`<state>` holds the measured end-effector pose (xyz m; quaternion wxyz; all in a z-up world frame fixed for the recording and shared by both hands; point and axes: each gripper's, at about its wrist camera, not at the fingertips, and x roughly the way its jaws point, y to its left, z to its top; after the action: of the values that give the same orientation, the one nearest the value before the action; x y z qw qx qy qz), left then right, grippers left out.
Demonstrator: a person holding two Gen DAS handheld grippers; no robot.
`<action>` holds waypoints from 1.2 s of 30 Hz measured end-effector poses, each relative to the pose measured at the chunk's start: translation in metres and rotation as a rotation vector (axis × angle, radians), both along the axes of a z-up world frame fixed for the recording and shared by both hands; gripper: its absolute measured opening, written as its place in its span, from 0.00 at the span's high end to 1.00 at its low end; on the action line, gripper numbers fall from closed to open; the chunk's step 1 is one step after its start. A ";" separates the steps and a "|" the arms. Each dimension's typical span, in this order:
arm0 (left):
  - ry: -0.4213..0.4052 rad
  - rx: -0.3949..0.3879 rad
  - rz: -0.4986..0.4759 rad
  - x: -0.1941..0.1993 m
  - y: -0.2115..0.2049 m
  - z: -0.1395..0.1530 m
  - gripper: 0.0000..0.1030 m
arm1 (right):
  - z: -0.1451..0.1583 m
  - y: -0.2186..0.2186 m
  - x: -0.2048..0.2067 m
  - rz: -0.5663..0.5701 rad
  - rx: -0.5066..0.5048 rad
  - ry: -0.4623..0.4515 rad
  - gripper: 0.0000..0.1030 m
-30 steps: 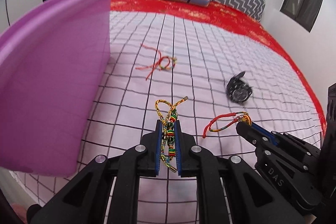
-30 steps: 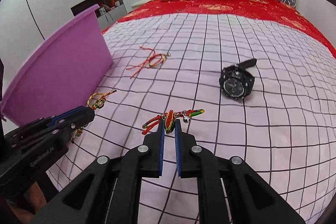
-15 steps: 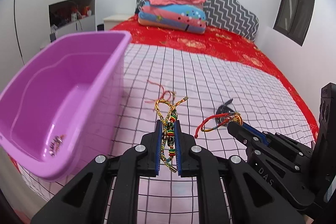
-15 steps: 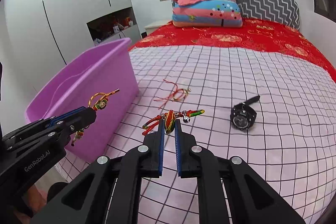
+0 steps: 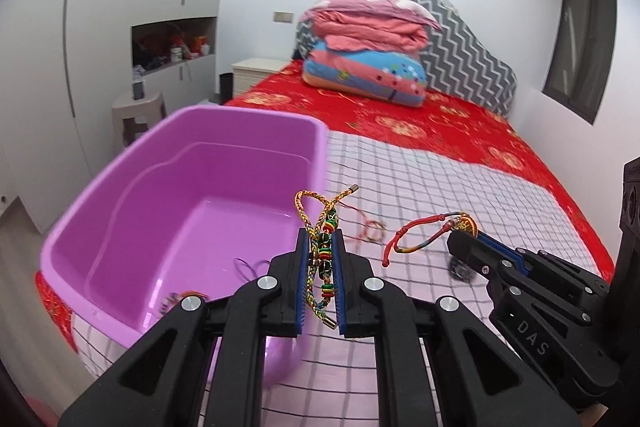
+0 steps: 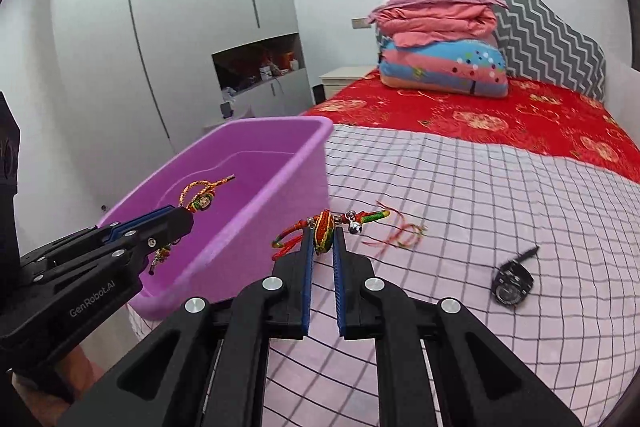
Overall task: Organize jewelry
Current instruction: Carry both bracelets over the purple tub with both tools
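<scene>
My left gripper (image 5: 320,239) is shut on a yellow braided bracelet with dark beads (image 5: 322,251), held in the air over the near right corner of the purple tub (image 5: 140,163). In the right wrist view that left gripper (image 6: 186,217) hangs over the tub (image 6: 280,167) with the beaded bracelet (image 6: 202,197). My right gripper (image 6: 323,235) is shut on a red, green and yellow cord bracelet with small bells (image 6: 326,223), lifted above the checked cover just right of the tub. The left wrist view shows the right gripper (image 5: 460,233) and its red cord bracelet (image 5: 420,237).
A thin red string bracelet (image 6: 400,233) and a black wristwatch (image 6: 512,283) lie on the pink checked cover (image 6: 500,195). A few small pieces of jewelry (image 5: 180,299) rest in the tub's bottom. Folded quilts (image 6: 440,59) sit at the bed's head, with wardrobes on the left.
Both grippers have risen from the bed cover with their bracelets still gripped and moved left toward the tub. The tub's inside has come into view.
</scene>
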<state>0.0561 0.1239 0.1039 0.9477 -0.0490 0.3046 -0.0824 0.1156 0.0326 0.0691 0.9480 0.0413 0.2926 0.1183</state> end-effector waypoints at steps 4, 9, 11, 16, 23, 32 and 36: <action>0.008 -0.009 0.052 0.009 0.026 -0.001 0.89 | 0.002 0.030 0.015 0.051 -0.005 0.001 0.91; 0.040 -0.003 0.110 0.022 0.052 -0.009 0.89 | 0.002 0.064 0.033 0.114 -0.012 0.009 0.91; 0.050 -0.004 0.126 0.026 0.061 -0.011 0.89 | 0.002 0.078 0.042 0.140 -0.009 0.019 0.91; 0.071 -0.004 0.166 0.037 0.081 -0.017 0.89 | 0.000 0.109 0.058 0.207 -0.025 0.047 0.91; 0.122 -0.013 0.216 0.053 0.101 -0.033 0.89 | -0.013 0.133 0.077 0.258 -0.052 0.109 0.91; 0.177 -0.025 0.251 0.067 0.116 -0.047 0.89 | -0.026 0.150 0.098 0.276 -0.082 0.165 0.91; 0.185 -0.035 0.278 0.068 0.122 -0.049 0.89 | -0.029 0.152 0.104 0.278 -0.089 0.185 0.91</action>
<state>0.1245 0.2455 0.0552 0.9168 -0.1144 0.3793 0.0492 0.2199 0.1847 0.0404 0.8926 -0.0308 0.3862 0.2307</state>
